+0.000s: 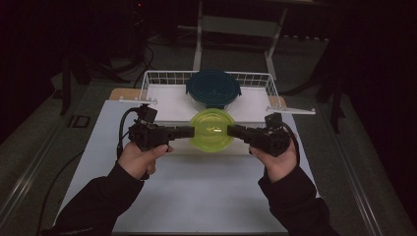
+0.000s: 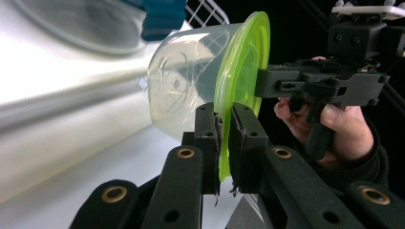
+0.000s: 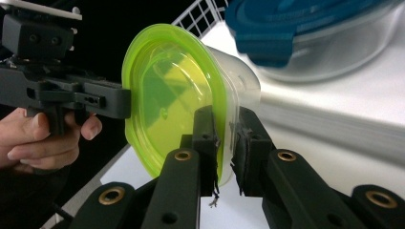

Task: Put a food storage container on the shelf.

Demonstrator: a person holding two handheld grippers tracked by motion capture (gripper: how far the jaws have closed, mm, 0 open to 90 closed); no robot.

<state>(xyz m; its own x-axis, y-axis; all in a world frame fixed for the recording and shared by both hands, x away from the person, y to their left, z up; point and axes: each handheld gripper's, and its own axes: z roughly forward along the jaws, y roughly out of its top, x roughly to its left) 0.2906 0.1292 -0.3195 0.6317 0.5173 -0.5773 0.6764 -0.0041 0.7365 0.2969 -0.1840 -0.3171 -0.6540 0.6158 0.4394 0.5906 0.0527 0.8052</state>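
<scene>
Green-lidded tub (image 1: 212, 130), upright, lid upward; rim pinched by both grippers

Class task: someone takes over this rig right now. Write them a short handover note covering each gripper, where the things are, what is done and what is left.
Left gripper: shut on the rim of the green-lidded container, at its left edge.
Right gripper: shut on the same rim, opposite side.
Container: clear tub with green lid on, held between both grippers off the white table, just in front of the wire basket.
Blue-lidded container: sits in the basket.
Done: container gripped and lifted.
Left: probably setting it into the basket beside the blue one, then releasing both grippers.
</scene>
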